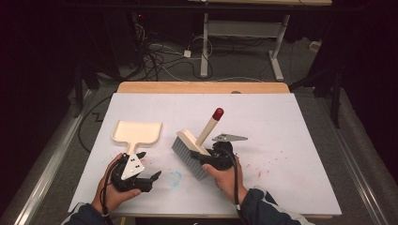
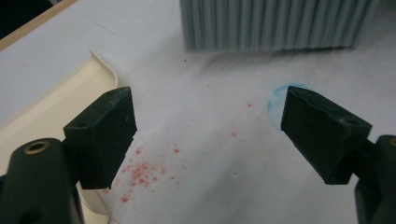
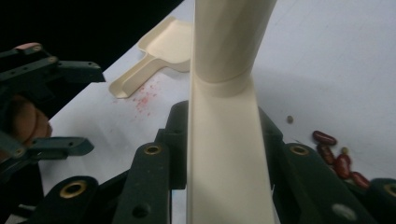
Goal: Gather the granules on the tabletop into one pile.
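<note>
On the white sheet covering the table, the work in hand looked like sweeping loose matter toward a pan. The right gripper was clamped on the cream handle of the brush, its jaws pressed against the flat neck from both sides, as the right gripper view showed. The handle slanted up and away to a red tip, which left the grey bristles pointing down at the sheet on the side facing the pan; that tilt probably served to drag crumbs toward the left. A few red beans lay on the sheet close beside the right gripper's jaws, behind the brush rather than ahead of it, so they would likely need a separate pass.

The left gripper sat low near the front edge with its jaws spread and nothing between them. The dustpan lay flat just beyond it, handle pointing back at the person, apparently placed for an easy pick-up but not held. From the left gripper view, the pan's rim ran just beside the left-hand jaw, red crumbs were scattered between the jaws, and a faint blue ring marked the sheet near the other jaw. The bristles stood straight ahead, apart from both jaws.
</note>
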Available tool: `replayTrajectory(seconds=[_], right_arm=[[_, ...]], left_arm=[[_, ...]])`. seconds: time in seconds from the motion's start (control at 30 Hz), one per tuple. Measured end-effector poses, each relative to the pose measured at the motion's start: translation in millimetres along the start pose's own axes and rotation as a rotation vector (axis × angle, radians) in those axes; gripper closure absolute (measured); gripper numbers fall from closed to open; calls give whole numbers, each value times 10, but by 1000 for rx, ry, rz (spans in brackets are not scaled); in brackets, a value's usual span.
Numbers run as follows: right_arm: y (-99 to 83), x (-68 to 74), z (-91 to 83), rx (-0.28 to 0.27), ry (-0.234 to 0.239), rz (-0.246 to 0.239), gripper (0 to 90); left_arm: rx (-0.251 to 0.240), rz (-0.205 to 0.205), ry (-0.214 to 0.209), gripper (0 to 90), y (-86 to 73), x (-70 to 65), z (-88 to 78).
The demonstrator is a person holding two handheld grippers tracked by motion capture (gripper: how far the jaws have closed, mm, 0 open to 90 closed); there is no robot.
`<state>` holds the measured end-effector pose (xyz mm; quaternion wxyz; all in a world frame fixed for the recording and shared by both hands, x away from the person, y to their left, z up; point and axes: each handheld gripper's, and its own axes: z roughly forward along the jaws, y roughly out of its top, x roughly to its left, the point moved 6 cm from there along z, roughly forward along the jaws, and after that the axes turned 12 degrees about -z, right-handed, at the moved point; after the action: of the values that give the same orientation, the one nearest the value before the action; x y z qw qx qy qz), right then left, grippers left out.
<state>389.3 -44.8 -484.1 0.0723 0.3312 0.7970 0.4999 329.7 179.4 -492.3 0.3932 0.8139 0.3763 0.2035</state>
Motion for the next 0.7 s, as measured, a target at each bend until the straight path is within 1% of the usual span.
replayTrajectory(seconds=[0.03,0.07,0.1,0.13,0.23,0.27,0.33,0.37,0.4,0.43,0.47,0.5,0.53,0.57,0.67,0.7], right_arm=[[-16,-11,51,8,-20,15,674],[-31,-75,73,12,-63,9,674],[-31,-75,73,12,-63,9,674],[-42,-106,67,17,-67,21,674],[-117,-276,11,31,-105,83,670],[-173,-352,-58,38,-122,108,668],[-193,-373,-91,40,-127,117,668],[-233,-442,-196,38,-136,145,668],[-245,-477,-258,34,-142,162,668],[-259,-518,-318,29,-159,172,669],[-259,-518,-318,29,-159,172,669],[-309,-583,-454,22,-176,212,669],[-335,-603,-500,23,-180,226,669],[-335,-603,-500,23,-180,226,669],[-383,-635,-623,19,-182,245,670],[-369,-626,-683,5,-171,243,672]], left_arm=[[-1,-1,-2,172,1,1,1],[-1,0,-4,172,-1,-1,3],[-1,0,-4,172,-1,-1,3],[1,1,-7,172,-5,-5,5],[6,5,-9,172,-6,-13,12],[7,7,-9,172,-5,-19,12],[8,12,-12,172,-1,-33,13],[8,12,-14,172,1,-38,16],[8,12,-16,172,3,-43,20],[12,15,-18,172,5,-48,24],[13,15,-20,172,5,-55,31],[17,20,-21,172,4,-66,36],[19,26,-24,172,4,-78,39],[22,30,-27,172,3,-90,40],[24,35,-31,172,8,-112,46],[25,37,-33,172,10,-117,49]])
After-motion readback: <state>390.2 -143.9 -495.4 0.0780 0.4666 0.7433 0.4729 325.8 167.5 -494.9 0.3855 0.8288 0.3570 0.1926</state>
